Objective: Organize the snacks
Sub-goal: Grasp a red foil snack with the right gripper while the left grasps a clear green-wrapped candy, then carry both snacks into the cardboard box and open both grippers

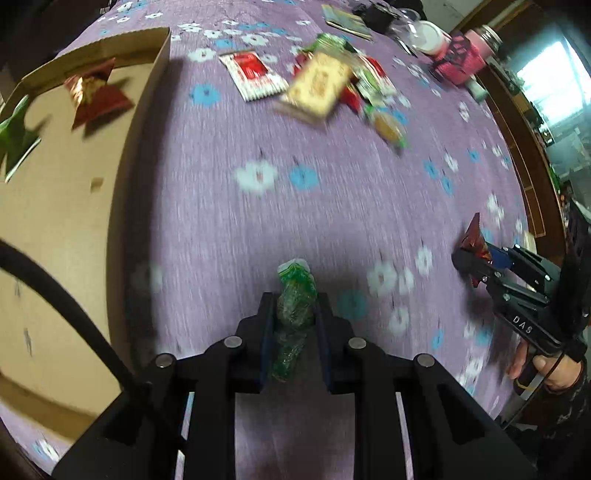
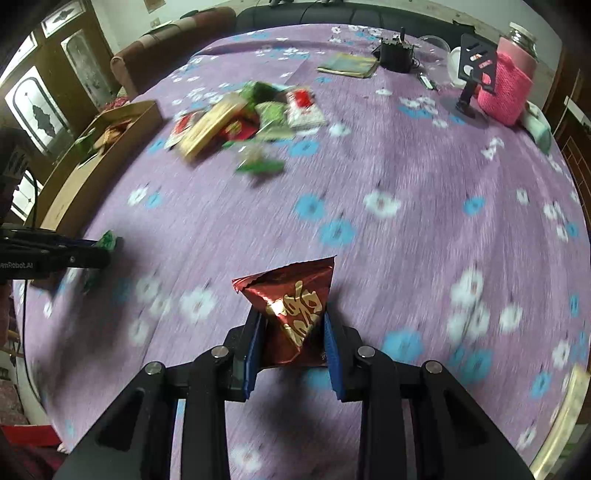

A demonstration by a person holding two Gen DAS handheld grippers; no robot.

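My left gripper (image 1: 294, 306) is shut on a small green snack packet (image 1: 295, 295), held above the purple flowered cloth (image 1: 229, 229). In the right wrist view it appears at the left edge as the left gripper (image 2: 105, 245) with the green packet (image 2: 108, 240). My right gripper (image 2: 293, 328) is shut on a dark red foil packet with gold print (image 2: 295, 302). The left wrist view shows the right gripper (image 1: 469, 258) at the right with the red packet (image 1: 474, 238) in its jaws. A pile of snacks (image 1: 325, 85) lies far across the cloth. The cardboard box (image 1: 147, 110) at the left holds a red packet (image 1: 98, 94) and a green one (image 1: 14, 136).
At the far right stand a pink knitted bag (image 2: 506, 88), a glass jar (image 2: 522, 35), a black stand (image 2: 474, 70), a black device (image 2: 395, 51) and a flat booklet (image 2: 349, 64). A sofa (image 2: 173, 40) runs behind the table. A hand (image 1: 546, 369) grips the right tool's handle.
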